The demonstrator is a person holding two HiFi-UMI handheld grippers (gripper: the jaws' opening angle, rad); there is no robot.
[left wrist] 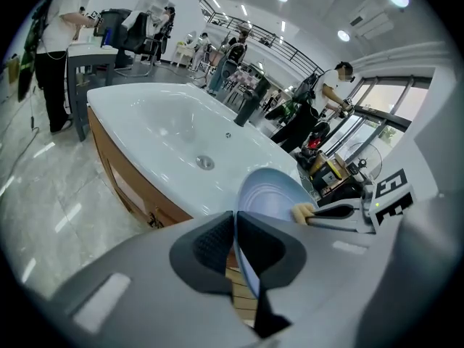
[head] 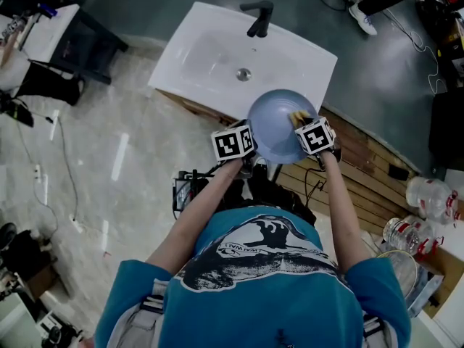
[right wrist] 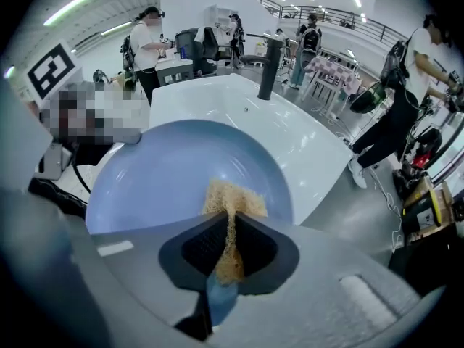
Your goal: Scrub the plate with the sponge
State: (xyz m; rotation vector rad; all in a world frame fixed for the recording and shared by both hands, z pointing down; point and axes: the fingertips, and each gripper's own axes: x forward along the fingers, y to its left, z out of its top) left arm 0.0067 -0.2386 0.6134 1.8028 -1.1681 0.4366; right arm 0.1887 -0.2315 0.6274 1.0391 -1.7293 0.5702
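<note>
Head view looks down on a person in a blue shirt (head: 254, 281) who stands at a white sink (head: 203, 46). A black tap (head: 259, 17) sits at the far side of the sink. The person holds a tool in each hand.

The left gripper (head: 252, 151) has its two jaws pressed on the rim of the blue plate (head: 275, 125). In the left gripper view the thin rim runs right between the dark pads (left wrist: 206, 241), and the pads squeeze it from both sides. The plate is up in the air, tipped up on its edge, over the near right corner of the sink. Its hollow side faces the person.

The right gripper (head: 299, 120) is at the right side of the plate. Its jaws are shut tight on a yellow sponge (right wrist: 232, 198). The sponge is squashed thin between the pads and sticks out past them. Its far end touches the inside of the plate, near the right rim.

Wood slats (head: 362, 172) lie on the floor to the right of the person. Some clear bottles (head: 428, 194) stand at the far right.
</note>
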